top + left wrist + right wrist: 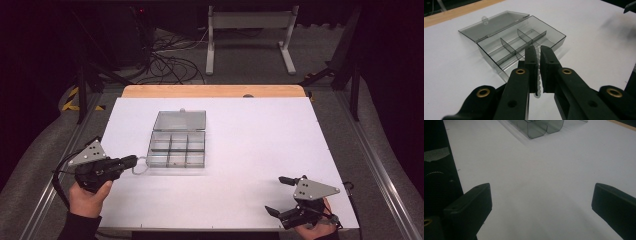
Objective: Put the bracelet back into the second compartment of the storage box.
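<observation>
A small clear ridged piece (538, 75), standing on edge, is pinched between my left jaws, just at seven o'clock of the smoky transparent compartment box (176, 149), whose lid (180, 120) lies open flat toward twelve o'clock.

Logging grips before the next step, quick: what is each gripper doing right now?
Left gripper: closed on a small clear scalloped plastic piece, beside the open smoky-grey plastic compartment box.
Right gripper: open, holding nothing.

High cam overhead; claw cams low
</observation>
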The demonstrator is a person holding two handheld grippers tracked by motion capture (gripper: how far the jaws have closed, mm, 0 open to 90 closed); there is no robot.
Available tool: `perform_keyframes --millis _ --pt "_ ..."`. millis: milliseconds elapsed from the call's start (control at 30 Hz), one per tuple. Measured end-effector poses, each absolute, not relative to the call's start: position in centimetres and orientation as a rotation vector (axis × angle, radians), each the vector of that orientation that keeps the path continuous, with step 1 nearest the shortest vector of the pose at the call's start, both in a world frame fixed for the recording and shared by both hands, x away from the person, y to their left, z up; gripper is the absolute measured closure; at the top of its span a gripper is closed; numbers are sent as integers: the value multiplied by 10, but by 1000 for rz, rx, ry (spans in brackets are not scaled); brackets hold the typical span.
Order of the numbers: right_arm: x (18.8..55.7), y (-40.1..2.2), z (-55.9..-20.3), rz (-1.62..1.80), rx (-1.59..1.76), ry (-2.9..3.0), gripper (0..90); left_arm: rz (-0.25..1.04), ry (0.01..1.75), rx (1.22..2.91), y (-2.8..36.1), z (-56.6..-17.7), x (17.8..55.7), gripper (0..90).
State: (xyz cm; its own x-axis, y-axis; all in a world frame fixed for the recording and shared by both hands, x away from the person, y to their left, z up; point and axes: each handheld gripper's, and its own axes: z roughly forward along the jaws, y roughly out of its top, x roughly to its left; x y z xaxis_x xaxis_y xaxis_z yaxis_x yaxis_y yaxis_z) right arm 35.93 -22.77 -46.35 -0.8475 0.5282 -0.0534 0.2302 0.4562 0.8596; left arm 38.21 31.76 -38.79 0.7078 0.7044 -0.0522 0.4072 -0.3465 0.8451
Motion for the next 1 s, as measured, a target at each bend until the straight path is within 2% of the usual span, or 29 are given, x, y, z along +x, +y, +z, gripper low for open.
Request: perform_keyframes --millis 500,1000 --pt "359 -227 -464 1343 648 2398 35 485 854 1975 313 -382 377 848" --pt "359 -227 -464 1341 649 2399 35 440 841 1940 308 -368 389 849"
